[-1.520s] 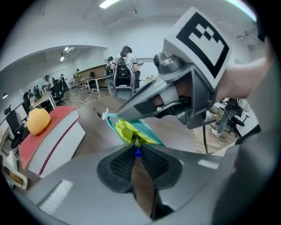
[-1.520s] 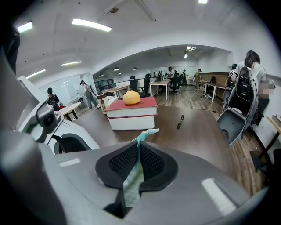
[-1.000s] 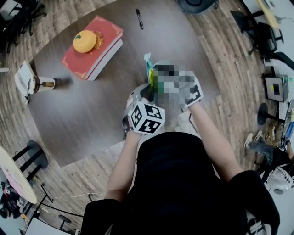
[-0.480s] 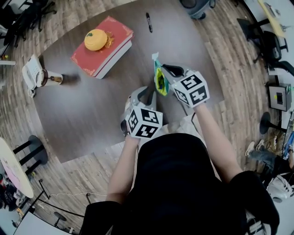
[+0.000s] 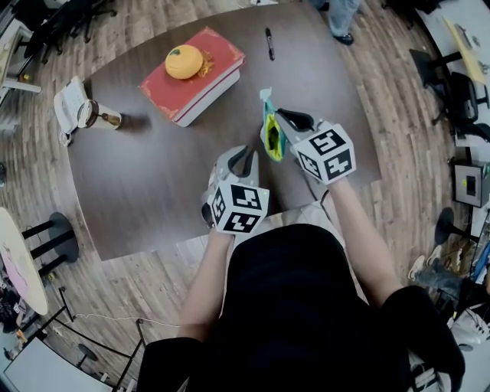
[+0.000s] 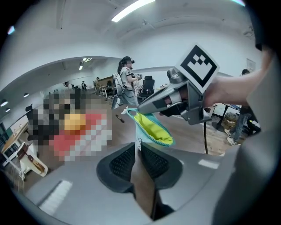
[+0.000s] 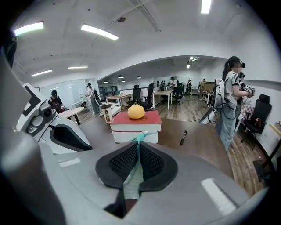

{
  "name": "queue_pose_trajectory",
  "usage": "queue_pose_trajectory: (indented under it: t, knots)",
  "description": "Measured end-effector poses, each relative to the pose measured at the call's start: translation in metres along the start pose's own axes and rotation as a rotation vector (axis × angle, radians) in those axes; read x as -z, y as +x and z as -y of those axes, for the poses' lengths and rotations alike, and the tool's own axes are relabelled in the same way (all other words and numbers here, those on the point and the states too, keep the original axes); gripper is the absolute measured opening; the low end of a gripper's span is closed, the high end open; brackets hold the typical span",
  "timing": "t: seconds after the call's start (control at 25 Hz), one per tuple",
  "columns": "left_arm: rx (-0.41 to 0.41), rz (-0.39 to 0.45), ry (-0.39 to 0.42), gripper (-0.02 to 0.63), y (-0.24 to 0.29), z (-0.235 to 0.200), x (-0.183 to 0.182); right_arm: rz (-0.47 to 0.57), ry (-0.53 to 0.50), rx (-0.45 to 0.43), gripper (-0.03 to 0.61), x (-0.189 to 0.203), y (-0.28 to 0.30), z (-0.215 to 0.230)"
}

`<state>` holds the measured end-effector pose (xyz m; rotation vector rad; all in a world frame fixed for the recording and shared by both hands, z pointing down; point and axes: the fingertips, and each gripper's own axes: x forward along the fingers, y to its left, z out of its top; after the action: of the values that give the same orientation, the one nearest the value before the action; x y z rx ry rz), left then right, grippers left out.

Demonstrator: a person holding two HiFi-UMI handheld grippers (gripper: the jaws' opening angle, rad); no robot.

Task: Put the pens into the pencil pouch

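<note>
One solid grip on the pouch (image 5: 270,134): clamped by its rim in the right gripper (image 7: 138,154), dangling mouth-open over the table (image 5: 153,176). Been closing the left gripper (image 6: 139,154) just now, down to a sliver, nothing pinched, tips just beside the pouch. Pen (image 5: 269,44) way off by the far edge, well apart from both.

Beyond the right gripper (image 5: 282,116), a standing person (image 5: 342,17) is cut off by the top edge, only legs showing. Inside the pencil pouch (image 5: 271,132) in its jaws, contents cannot be made out.
</note>
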<state>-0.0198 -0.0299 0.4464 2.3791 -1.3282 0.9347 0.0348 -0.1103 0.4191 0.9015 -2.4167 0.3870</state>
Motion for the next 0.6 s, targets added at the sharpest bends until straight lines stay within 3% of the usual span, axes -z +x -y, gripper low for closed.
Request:
queue_pose_trajectory:
  t: [0.6]
  knots:
    - [-0.088, 0.117, -0.049, -0.002, -0.04, -0.042, -0.025, 0.102, -0.088, -0.039, 0.025, -0.053, -0.007, -0.036]
